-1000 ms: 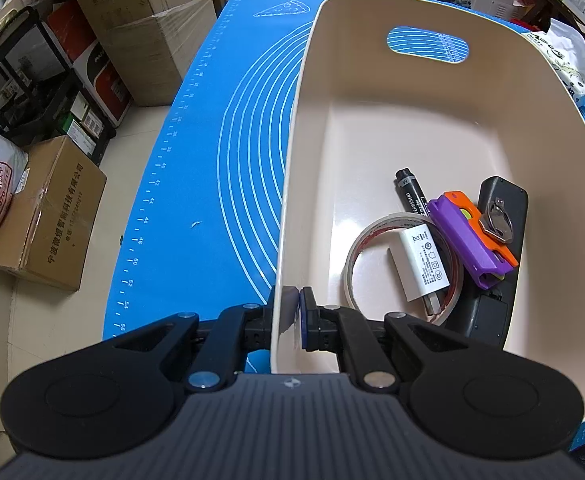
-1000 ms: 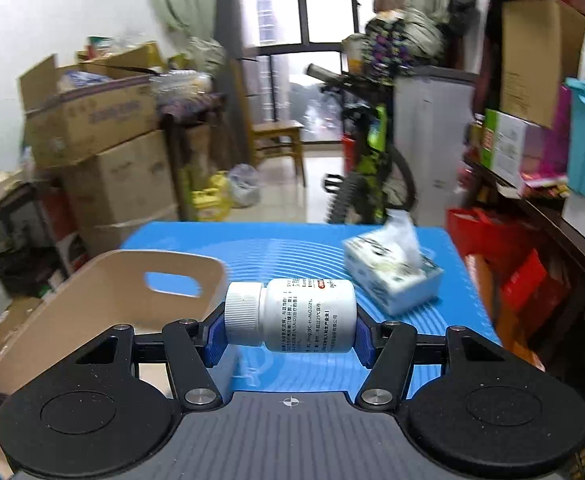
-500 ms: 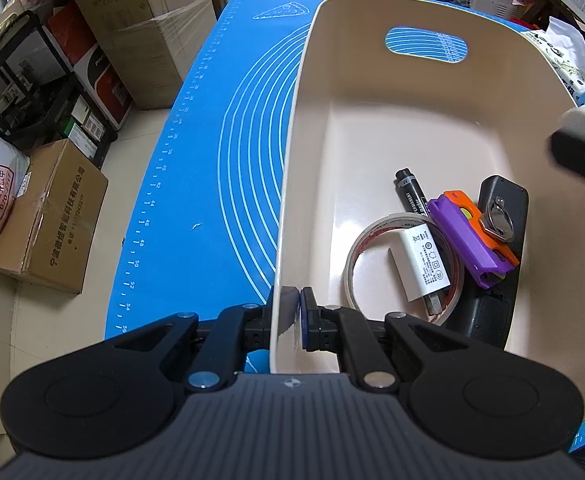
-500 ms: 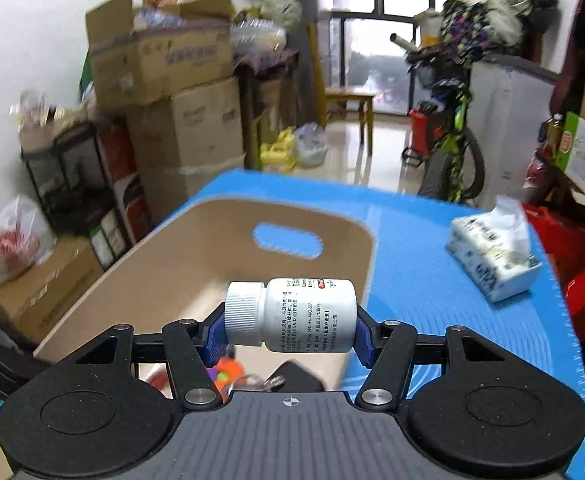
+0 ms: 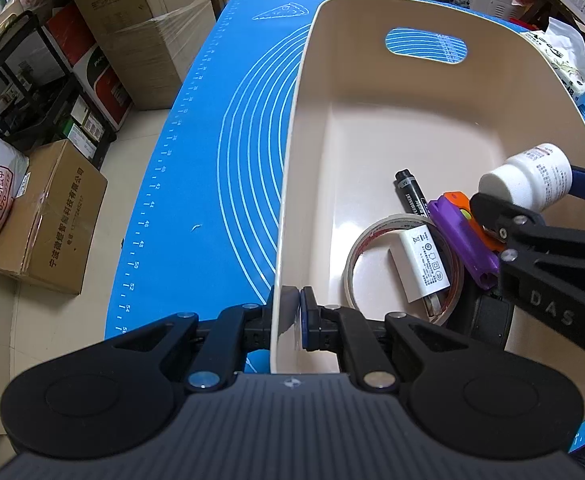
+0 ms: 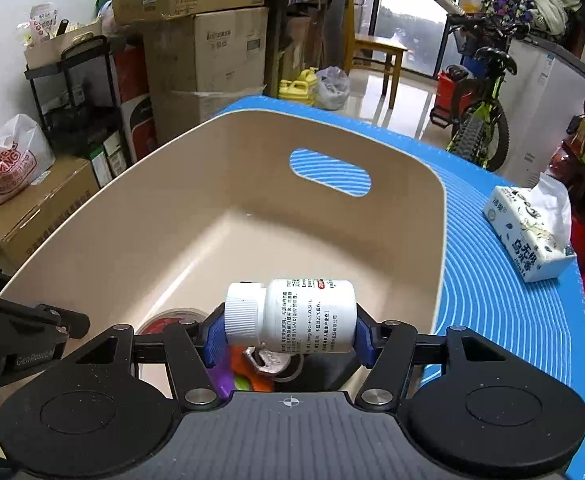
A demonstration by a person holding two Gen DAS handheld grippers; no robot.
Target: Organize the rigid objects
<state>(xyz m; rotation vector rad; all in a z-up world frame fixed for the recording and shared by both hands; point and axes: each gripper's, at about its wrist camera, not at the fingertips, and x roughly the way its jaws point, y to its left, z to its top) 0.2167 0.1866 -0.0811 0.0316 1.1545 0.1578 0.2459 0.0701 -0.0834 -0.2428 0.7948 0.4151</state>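
Two grippers work at one beige bin [image 5: 372,128], which stands on a blue mat [image 5: 220,160] covering the worktop. Left gripper [image 5: 292,316]: jaws clenched on the bin's near wall, one finger outside the wall and one inside. Right gripper [image 6: 290,330]: jaws grasping a white pill bottle [image 6: 292,316] held sideways, cap toward the bin's left wall, raised above the bin's near right interior. On the bin floor, toward the near right corner, lie a tape roll [image 5: 376,240], a white charger plug [image 5: 422,262] resting across the roll, a black marker [image 5: 410,196] just beyond the roll, and a purple-and-orange utility knife [image 5: 462,236] beside the plug, lying on a dark flat object whose kind cannot be told. Far half of the bin floor: bare, below the handle cut-out in the far wall. A tissue pack [image 6: 532,232] sits on the mat right of the bin, apart from the bin's right wall.
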